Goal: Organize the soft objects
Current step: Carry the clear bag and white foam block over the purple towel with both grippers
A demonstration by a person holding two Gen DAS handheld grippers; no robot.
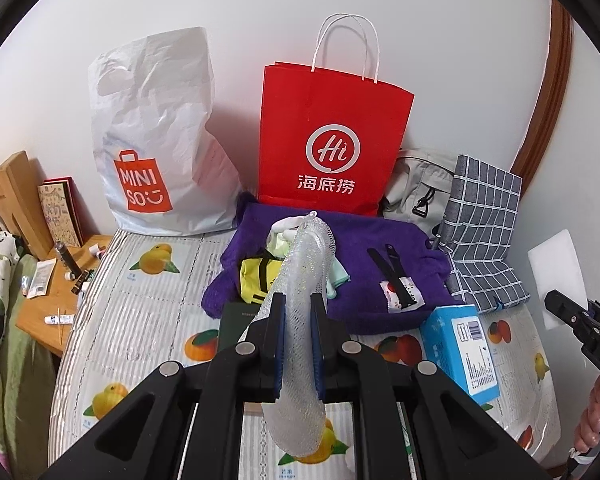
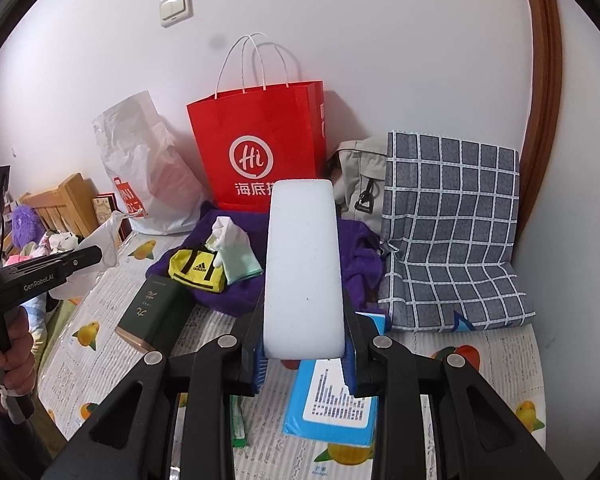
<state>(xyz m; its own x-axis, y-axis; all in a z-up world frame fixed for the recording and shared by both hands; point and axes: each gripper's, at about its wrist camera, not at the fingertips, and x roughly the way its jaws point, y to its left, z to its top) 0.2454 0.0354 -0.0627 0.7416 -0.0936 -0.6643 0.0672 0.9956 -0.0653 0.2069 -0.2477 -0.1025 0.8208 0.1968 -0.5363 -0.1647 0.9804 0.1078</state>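
Left gripper [image 1: 298, 320]: jaws narrow, clamped on a translucent mesh scrubber [image 1: 304, 280], which stands up between the pads and droops below them, above the purple towel [image 1: 364, 280]. Right gripper [image 2: 304, 344]: jaws wider, pinching a white foam sponge block [image 2: 302, 268] upright, over the blue box [image 2: 332, 408].

The white sponge [image 2: 304, 272] hides part of the red bag's [image 2: 260, 140] words, and the blue box [image 2: 332, 404] beneath it is partly covered.

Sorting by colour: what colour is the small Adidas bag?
Yellow with black straps, clearest in the right wrist view.
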